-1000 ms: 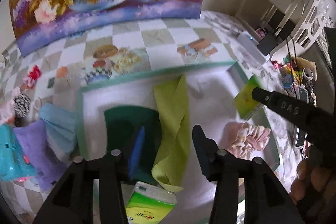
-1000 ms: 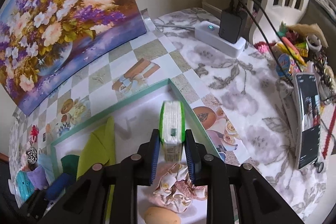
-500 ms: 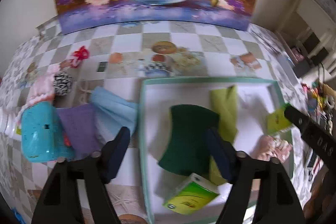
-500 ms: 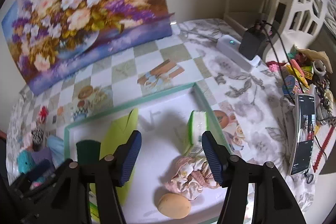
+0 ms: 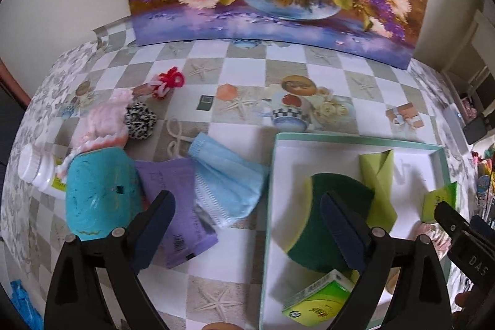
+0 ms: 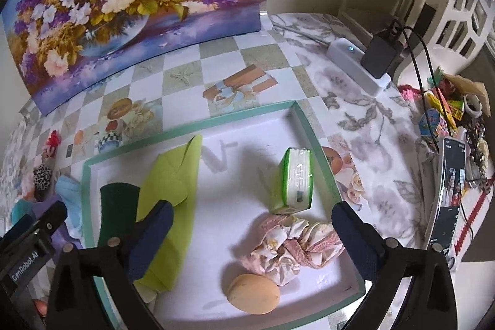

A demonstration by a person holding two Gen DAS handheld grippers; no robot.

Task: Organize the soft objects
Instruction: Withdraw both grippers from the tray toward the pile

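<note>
Left gripper (image 5: 247, 228): jaws wide apart and just been opening, nothing between them, hanging over the desk (image 5: 216, 293) at the tray's (image 5: 355, 138) left rim. Blue face mask (image 5: 225, 175) and purple packet (image 5: 176, 206) lie on the desk at 10 o'clock from the jaws, touching each other; the teal object (image 5: 99, 190) sits at 9 o'clock of the packet.

Right gripper (image 6: 253, 234): jaws wide apart and just been opening, nothing gripped. The tissue pack (image 6: 294, 178) stands free on edge inside the tray (image 6: 312, 138), at 12 o'clock from the jaws, against the right wall. Pink ruffled cloth (image 6: 290, 246) lies between the jaws below the pack; orange sponge (image 6: 253, 293) at 6 o'clock of the cloth. Lime cloth (image 6: 173, 190) and dark green cloth (image 6: 117, 212) occupy the tray's left half.
</note>
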